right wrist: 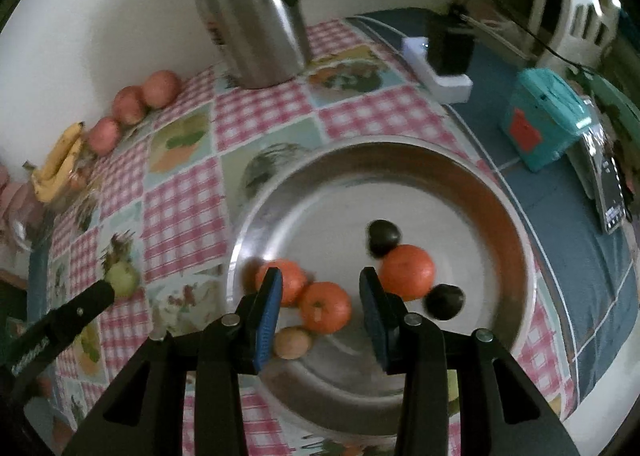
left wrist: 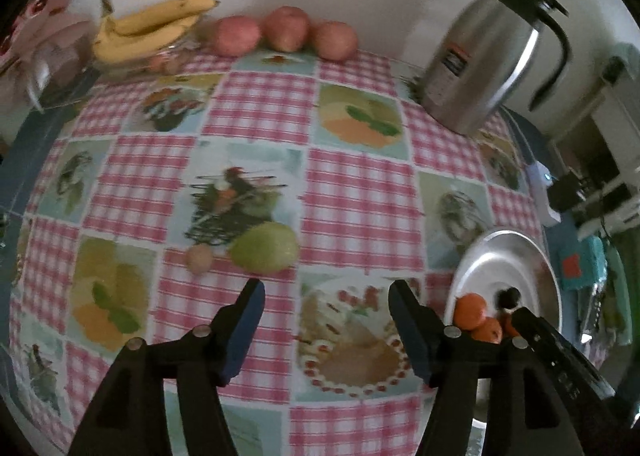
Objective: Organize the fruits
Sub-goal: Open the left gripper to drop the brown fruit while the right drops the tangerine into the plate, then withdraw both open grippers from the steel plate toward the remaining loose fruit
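Both grippers tilt steeply down near the steel bowl (right wrist: 500, 192).
Left gripper (left wrist: 326, 300) spread, empty, beside it; right gripper (right wrist: 320, 288) apart, empty, above its oranges (right wrist: 326, 306).

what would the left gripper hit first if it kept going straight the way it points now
Probably just the checked tablecloth: the left gripper is open with nothing between its fingers. The green pear lies ahead and slightly left of that line, though depth is hard to judge.

In the left wrist view, the metal bowl (left wrist: 516, 256) was partly hidden behind the left gripper (left wrist: 326, 298), and its oranges (left wrist: 478, 318) too. The kettle (right wrist: 248, 12) was cut off at the top edge in the right wrist view. Both pictures were blurred.
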Available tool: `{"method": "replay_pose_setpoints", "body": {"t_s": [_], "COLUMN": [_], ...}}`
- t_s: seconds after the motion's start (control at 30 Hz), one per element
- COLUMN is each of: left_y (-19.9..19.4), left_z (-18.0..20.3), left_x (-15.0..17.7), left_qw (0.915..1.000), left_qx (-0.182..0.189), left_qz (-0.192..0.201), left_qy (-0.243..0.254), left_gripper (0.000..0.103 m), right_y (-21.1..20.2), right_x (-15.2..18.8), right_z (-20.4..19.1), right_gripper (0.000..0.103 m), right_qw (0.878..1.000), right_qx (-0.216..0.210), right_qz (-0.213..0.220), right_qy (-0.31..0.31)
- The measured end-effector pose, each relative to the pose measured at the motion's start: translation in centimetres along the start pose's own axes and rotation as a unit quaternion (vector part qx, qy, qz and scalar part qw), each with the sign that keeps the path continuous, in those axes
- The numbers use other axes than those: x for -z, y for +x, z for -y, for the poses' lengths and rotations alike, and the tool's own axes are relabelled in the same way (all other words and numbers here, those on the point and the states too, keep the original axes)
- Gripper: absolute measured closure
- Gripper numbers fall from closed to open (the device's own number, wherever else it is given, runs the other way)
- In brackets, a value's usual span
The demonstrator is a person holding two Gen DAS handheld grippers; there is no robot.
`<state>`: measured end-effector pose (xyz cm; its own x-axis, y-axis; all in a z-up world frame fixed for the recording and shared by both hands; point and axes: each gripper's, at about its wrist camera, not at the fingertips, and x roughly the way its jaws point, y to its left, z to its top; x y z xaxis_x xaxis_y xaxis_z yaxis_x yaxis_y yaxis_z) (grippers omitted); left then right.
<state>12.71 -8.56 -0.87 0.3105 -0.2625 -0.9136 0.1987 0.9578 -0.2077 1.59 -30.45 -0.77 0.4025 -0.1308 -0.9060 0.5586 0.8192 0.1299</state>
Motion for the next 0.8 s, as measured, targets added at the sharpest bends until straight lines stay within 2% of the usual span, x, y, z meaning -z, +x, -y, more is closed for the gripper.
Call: {"method": "replay_pose_setpoints", "body": {"t_s": [0.17,0.3,0.4,0.5,0.6,0.7,0.8], "left_y": [-0.3,-0.4,-0.1,0.4,0.7,0.8,1.0], "left_z": [-1.2,-1.8,-1.8,-1.6,-1.4,-1.2,-1.2], "left_x": [-0.3,-0.3,-0.3,-0.1,0.0,0.1,0.2], "left_qw": [0.9997,0.9997,0.9997,0.9997,0.9996,0.9994,0.9992], "left_qx": [-0.019,-0.017,-0.017,-0.02,-0.026,-0.033,-0.04], "left_qz": [0.008,0.008,0.003,-0.005,-0.007,-0.005,-0.003], "left_qy": [-0.009,-0.015,-0.015,-0.014,-0.005,0.003,0.006], "left_gripper": [0.031,0.029,0.022,0.01,0.002,0.0,0.0], "right_y": [-0.4,-0.4,-0.3,0.1,0.2,0.4,0.7], "right_x": [0.2,0.2,0.3,0.4,0.4,0.5,0.6], "right_z": [-1.4,-1.7,-1.8,-1.7,-1.7,-1.6,-1.6], "right_gripper": [0.062,0.062,0.061,0.04,0.039,0.033,0.031], "right_qw": [1.0,1.0,1.0,1.0,1.0,1.0,0.999], "right_qx": [0.001,0.004,0.007,0.012,0.014,0.015,0.018], "right_qz": [0.004,0.006,0.003,-0.003,-0.003,-0.006,-0.01], "right_qy": [-0.025,-0.03,-0.03,-0.029,-0.028,-0.026,-0.026]}}
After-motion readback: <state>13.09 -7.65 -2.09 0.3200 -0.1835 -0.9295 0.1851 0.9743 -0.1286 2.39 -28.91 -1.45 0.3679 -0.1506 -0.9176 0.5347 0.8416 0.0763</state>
